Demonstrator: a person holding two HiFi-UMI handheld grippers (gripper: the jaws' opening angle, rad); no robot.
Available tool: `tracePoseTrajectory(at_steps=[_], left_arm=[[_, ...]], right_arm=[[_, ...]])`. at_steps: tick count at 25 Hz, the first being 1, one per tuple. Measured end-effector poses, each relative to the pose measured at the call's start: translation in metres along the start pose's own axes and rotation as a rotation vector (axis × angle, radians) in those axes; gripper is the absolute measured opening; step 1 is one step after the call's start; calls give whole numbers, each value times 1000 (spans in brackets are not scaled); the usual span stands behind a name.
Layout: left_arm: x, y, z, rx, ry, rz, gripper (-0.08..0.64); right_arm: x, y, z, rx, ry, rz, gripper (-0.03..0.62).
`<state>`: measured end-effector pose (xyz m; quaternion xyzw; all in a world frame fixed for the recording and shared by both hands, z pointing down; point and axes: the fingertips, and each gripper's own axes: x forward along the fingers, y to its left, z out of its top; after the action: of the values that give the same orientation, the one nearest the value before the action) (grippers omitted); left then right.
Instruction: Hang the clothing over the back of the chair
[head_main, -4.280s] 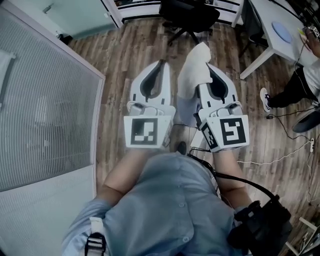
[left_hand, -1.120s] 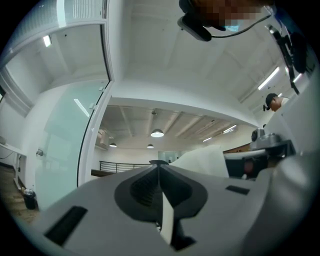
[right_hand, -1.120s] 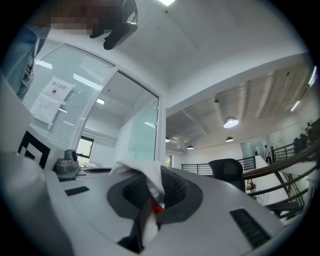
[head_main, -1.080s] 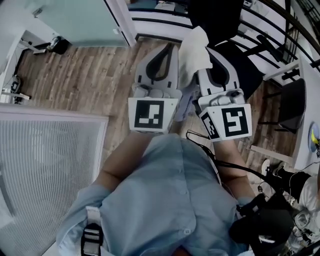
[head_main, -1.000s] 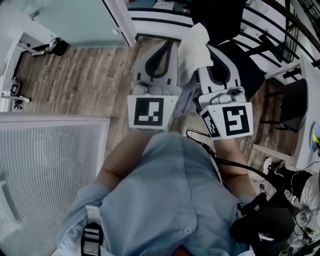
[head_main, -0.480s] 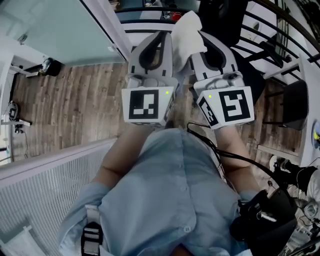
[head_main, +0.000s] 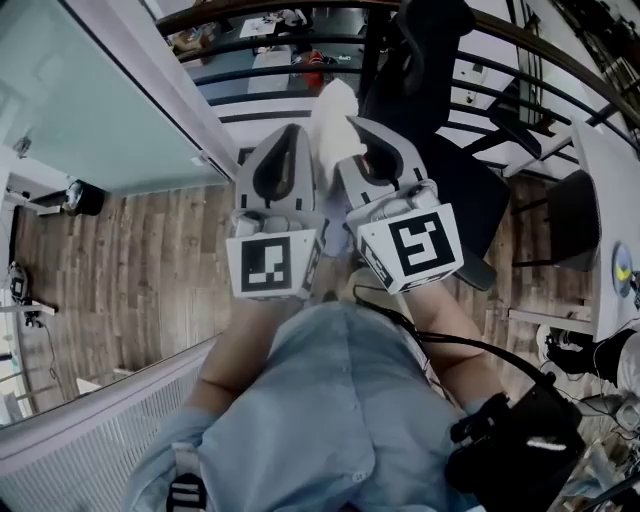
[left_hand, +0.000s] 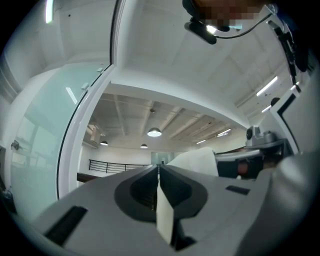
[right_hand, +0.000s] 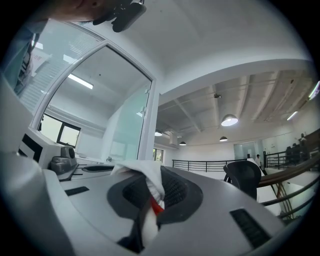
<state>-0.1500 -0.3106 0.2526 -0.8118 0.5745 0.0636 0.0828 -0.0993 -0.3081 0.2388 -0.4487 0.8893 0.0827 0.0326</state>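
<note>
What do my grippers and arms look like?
Both the left gripper and right gripper have pale grey tapered fingers with dark oval cut-outs. Each carries a white cube with black square markers. A black cable trails from the right one; the shirt is light blue.

Beyond clothing (head_main: 335, 112) in right gripper (head_main: 358, 135), chair (head_main: 470, 200)

the clothing (head_main: 335, 120) is soft white cloth, the floor (head_main: 130, 270) matt wood planks, the partition (head_main: 90, 110) smooth frosted glass.

Hemmed in ahead
Black office chair (head_main: 470, 200) and dark metal railing (head_main: 270, 72) block my front; bare wooden floor (head_main: 130, 260) lies left.
</note>
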Motion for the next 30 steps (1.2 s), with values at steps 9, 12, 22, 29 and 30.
tracePoseTrajectory(at_steps=[9,12,22,29,30], left_arm=[[98,19,-2,-6,-11,23,18],[127,24,11,8,-32,27,18],[225,43,48,12,-73,59,18],[277,15,41,-9,-49,-17,18],[281,10,37,-11,-42,-28,18]], right_arm=[[78,-62,19,-50,42,54,35],[106,-85,41,-83,50,68,35],[186,-203,137,-161,-9,57,35],[146,-348,172,-152,-66,-193,35],[132,-368,167,-148,-66,-232,35]])
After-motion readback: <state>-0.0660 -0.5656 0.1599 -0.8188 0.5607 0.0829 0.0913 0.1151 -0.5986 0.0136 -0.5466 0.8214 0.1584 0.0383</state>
